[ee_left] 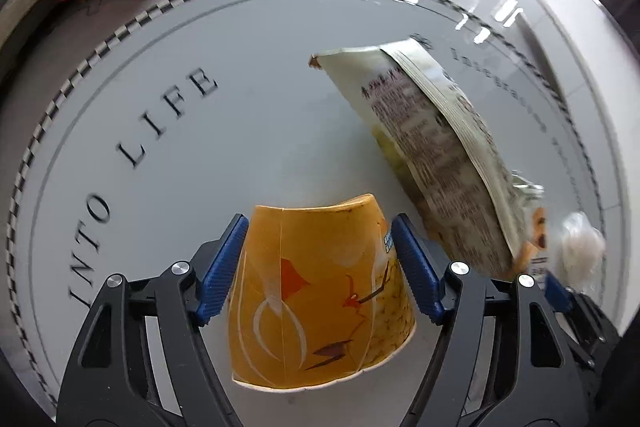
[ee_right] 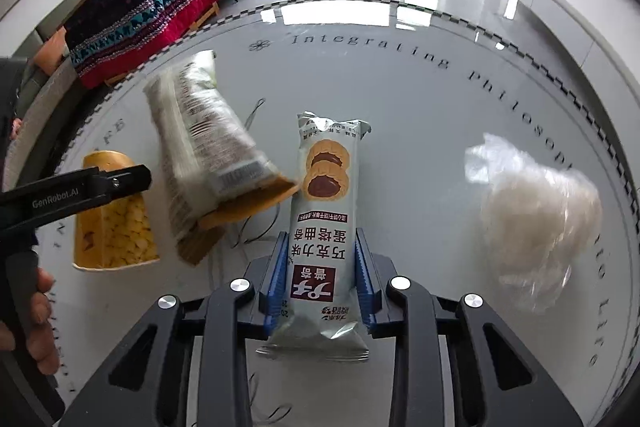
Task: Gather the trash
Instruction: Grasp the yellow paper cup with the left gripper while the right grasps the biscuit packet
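So the left gripper [ee_left: 320, 269] has its blue pads pressed against both sides of a squashed yellow paper cup [ee_left: 320, 299], which lies on its side on the round grey table [ee_left: 240, 99] with its open rim toward the camera. The right gripper [ee_right: 322, 287] is clamped on the near end of a pale grey-green cookie wrapper [ee_right: 326, 219], the one with two chocolate tart cookies printed on it, and the pack stretches away from the fingers along the tabletop. Between the cup and the cookie pack there's a bigger cream-coloured snack bag [ee_right: 208, 147], blurred, tilted, with its brown-edged bottom end just beside the wrapper. Off to the right, well apart from the grippers, sits a crumpled clear plastic bag [ee_right: 536, 215]. A hand [ee_right: 38, 319] holding the left tool peeks in at the left edge of the right wrist view. Behind the table there's a red patterned blanket [ee_right: 148, 23] on a sofa.
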